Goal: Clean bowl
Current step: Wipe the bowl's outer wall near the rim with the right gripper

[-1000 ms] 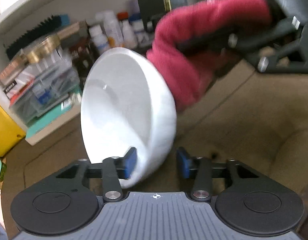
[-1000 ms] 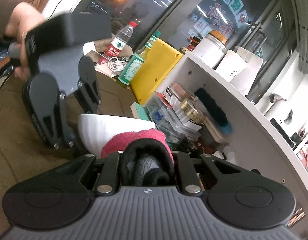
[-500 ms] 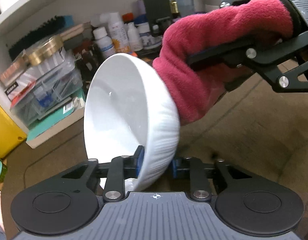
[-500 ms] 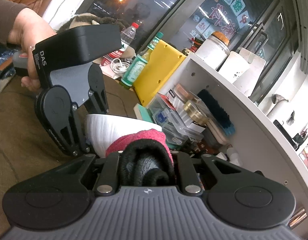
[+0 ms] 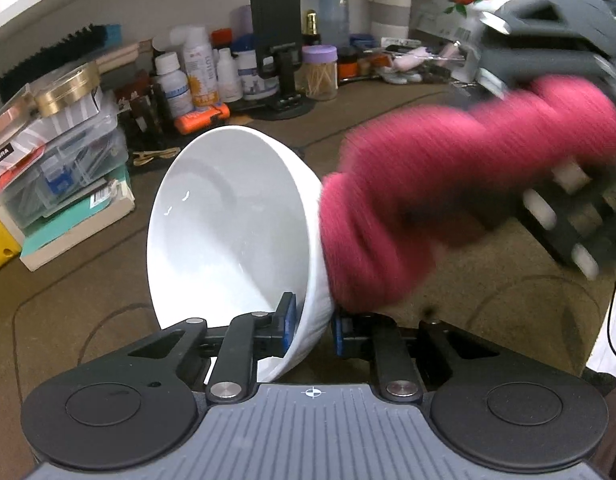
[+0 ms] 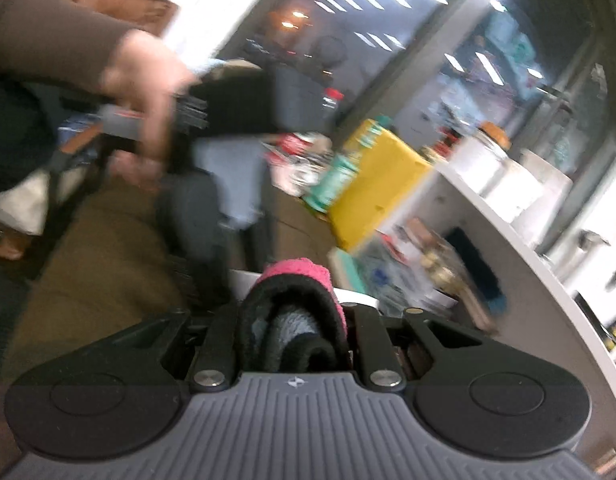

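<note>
Tipped on edge, opening facing left, the empty white bowl (image 5: 232, 236) is clamped at its rim by the left gripper (image 5: 311, 330); the red cloth (image 5: 448, 200) is gripped by the right gripper (image 6: 294, 316), pressed against the bowl's outer wall.

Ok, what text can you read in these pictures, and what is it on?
"ZEBRA": black label on the pack atop the clear plastic organiser boxes.
White medicine bottles with printed labels: print too small to read.
Barcode sticker on the teal book: unreadable.
Right wrist view: too blurred to read anything.
</note>
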`<state>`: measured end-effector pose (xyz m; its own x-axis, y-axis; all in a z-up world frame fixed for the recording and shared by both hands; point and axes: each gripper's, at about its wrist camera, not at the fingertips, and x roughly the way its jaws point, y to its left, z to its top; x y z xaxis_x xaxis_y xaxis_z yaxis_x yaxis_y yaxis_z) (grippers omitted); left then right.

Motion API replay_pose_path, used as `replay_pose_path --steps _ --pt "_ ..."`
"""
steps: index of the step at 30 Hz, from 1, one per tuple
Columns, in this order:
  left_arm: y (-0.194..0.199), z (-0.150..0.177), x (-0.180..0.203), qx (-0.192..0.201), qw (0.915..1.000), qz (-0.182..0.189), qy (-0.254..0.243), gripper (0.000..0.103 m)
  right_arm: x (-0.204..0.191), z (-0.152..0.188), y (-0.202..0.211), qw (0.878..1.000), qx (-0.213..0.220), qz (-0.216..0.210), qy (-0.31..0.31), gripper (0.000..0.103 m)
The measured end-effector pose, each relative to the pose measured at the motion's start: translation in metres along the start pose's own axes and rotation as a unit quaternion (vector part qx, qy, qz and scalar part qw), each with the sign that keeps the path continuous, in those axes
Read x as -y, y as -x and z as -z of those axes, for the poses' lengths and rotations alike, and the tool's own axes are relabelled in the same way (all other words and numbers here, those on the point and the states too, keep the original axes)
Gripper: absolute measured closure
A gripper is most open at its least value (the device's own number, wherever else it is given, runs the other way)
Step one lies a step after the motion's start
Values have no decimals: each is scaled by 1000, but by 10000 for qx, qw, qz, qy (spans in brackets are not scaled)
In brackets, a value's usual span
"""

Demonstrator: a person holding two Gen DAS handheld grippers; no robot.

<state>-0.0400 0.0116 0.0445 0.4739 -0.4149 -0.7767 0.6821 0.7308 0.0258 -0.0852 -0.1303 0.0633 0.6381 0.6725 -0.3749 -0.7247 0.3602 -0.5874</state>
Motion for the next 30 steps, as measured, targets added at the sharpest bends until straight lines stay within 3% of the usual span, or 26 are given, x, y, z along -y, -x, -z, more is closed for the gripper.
replay_pose_path --steps 3,8,13,16,19,23,30 --pt "1 -3 -2 29 10000 50 -12 86 22 11 -18 9989 -104 349 -305 85" --pt "-3 -3 -7 6 10000 3 -11 83 40 25 -41 9962 -184 455 -718 85" --pt "-18 4 -7 -89 9981 -556 -251 64 40 31 -46 9961 -200 411 -749 85" --pt "-24 1 -7 27 9968 -748 -292 66 39 31 -41 9966 -181 375 -715 85" --pt "-26 -4 0 19 9952 -842 -507 78 37 26 -39 9975 -176 347 -596 85" --pt "-14 -6 -1 -8 9975 -467 -532 85 29 18 -31 9987 -72 145 -492 85" --pt "-7 2 -9 75 9997 -52 -214 83 -9 -2 3 9974 165 -686 -109 85"
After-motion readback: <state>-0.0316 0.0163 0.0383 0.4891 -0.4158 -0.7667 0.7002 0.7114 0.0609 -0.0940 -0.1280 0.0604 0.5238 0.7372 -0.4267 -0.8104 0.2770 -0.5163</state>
